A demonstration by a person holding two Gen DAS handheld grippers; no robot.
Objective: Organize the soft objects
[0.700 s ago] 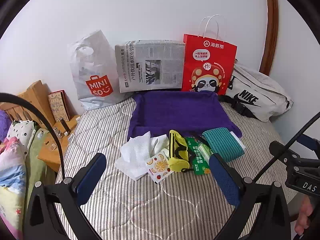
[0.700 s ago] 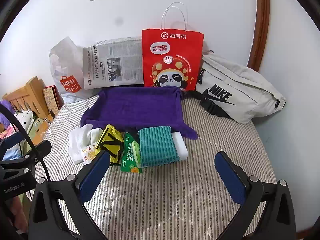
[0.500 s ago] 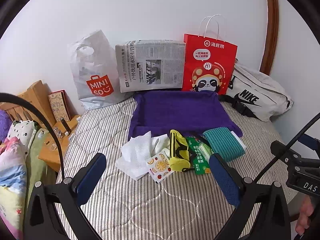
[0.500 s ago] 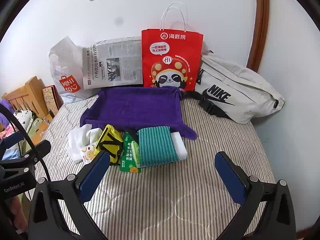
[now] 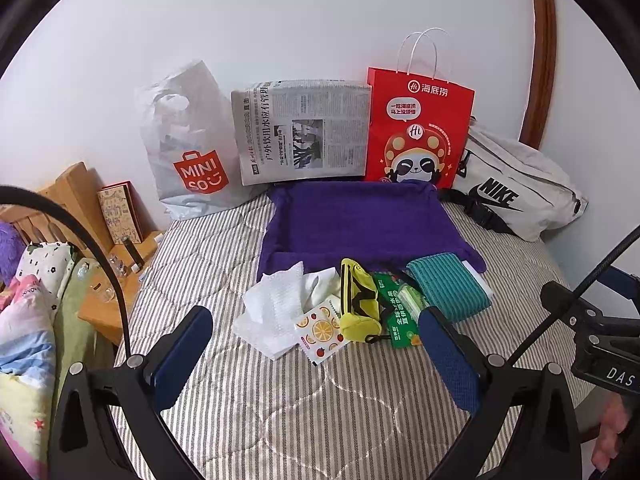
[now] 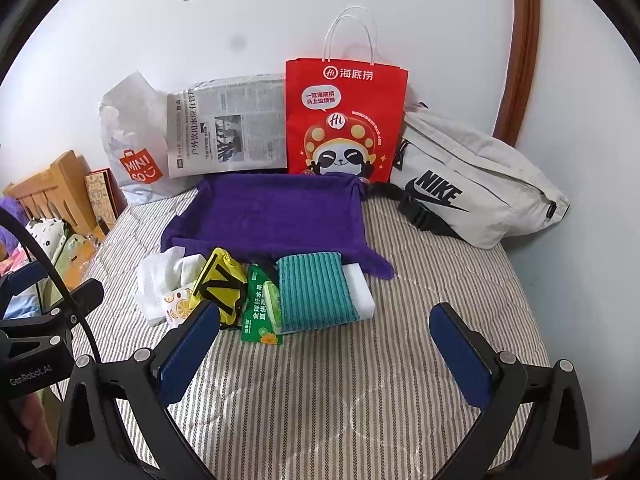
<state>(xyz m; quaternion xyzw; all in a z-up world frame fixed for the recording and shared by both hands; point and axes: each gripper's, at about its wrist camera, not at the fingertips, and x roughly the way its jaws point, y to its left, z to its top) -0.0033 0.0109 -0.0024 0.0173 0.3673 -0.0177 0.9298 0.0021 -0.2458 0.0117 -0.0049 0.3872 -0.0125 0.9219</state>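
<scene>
A purple cloth tray [image 5: 360, 216] [image 6: 276, 208] lies on the striped bed. Along its near edge sit white tissues [image 5: 276, 308] [image 6: 160, 276], a fruit-print pack [image 5: 322, 334] [image 6: 178, 306], a yellow pouch [image 5: 358, 300] [image 6: 220, 280], a green wipes pack [image 5: 400, 320] [image 6: 260, 308] and a teal ribbed cloth [image 5: 448, 290] [image 6: 316, 292] over a white sponge [image 6: 362, 288]. My left gripper [image 5: 316, 354] hovers open just short of the tissues and pouch. My right gripper [image 6: 324, 346] hovers open short of the teal cloth. Nothing is between either pair of fingers.
Against the wall stand a Miniso plastic bag [image 5: 188, 148], a folded newspaper [image 5: 300, 132], a red paper bag [image 5: 416, 128] and a grey Nike bag [image 5: 516, 192]. A wooden stand [image 5: 100, 248] and bedding [image 5: 28, 320] border the bed's left side. A hand [image 5: 608, 440] shows at the lower right.
Both views have shifted very slightly; the objects lie as before and both grippers stay open.
</scene>
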